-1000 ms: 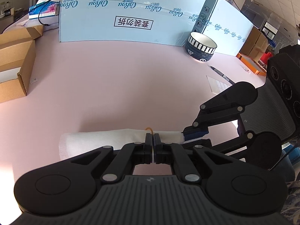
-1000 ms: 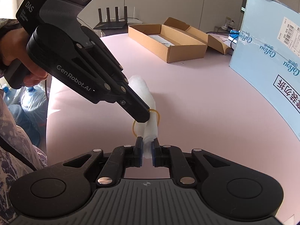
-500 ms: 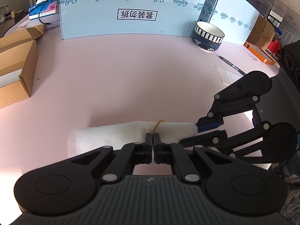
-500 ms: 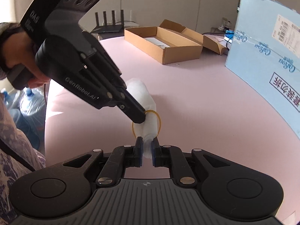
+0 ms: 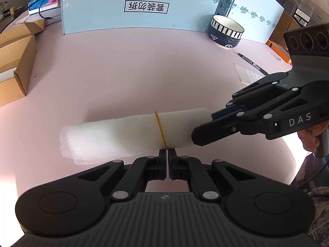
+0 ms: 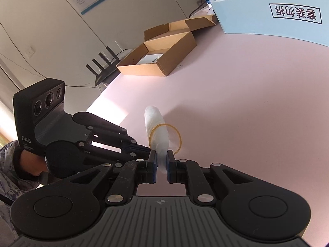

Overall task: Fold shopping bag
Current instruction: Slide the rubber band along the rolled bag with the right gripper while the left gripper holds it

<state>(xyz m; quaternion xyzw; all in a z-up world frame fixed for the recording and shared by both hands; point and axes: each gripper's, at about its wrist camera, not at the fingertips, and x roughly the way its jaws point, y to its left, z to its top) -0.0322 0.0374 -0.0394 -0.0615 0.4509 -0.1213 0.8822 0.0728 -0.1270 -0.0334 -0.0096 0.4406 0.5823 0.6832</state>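
The left tongs [image 5: 166, 154] are pinched shut on the yellow rubber band [image 5: 160, 129] that loops the rolled white shopping bag [image 5: 127, 133], which is held just above the pink worktop [image 5: 133, 72]. The right tongs [image 6: 161, 160] clamp the roll's near end. Farther off stand a striped bowl [image 5: 226, 33], an open cardboard box [image 6: 158, 61] and a pale blue carton [image 5: 133, 6].

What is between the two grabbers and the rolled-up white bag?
Nothing visible. The right gripper is shut on one end of the rolled bag. The left gripper is shut on the yellow rubber band looped around the roll, so only the band sits between it and the bag.
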